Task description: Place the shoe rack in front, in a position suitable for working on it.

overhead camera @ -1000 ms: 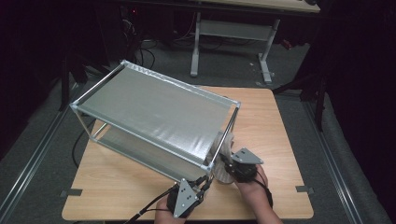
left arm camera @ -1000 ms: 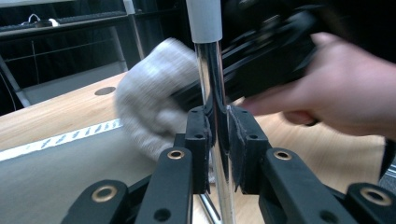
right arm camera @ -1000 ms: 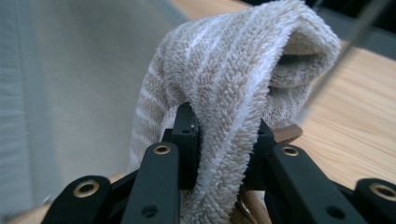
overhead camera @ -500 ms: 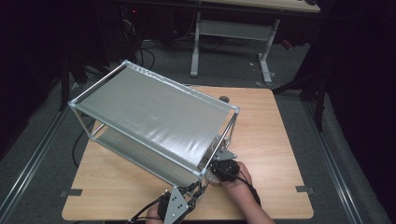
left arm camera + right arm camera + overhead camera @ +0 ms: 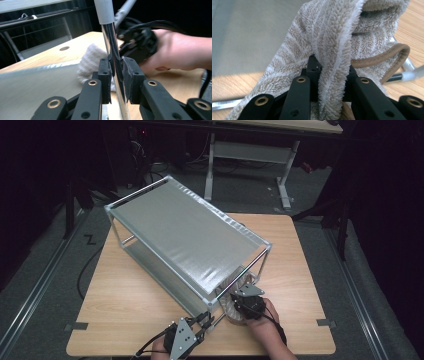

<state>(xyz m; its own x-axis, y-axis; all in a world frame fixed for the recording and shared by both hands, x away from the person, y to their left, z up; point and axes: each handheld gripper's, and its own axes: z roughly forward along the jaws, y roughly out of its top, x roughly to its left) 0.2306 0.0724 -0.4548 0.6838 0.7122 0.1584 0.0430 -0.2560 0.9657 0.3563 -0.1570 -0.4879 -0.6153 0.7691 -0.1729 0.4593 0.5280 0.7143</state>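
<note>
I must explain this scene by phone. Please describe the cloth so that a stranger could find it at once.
Find the metal shelf rack on the wooden table, then its corner post nearest the person. Beside that post, the right tongs grip a fluffy beige-and-white striped towel with brown edging, the one soft thing among metal and wood.

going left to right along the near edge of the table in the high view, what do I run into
left gripper clamped on the rack's corner post → striped towel → right gripper holding that towel → bare table.
</note>
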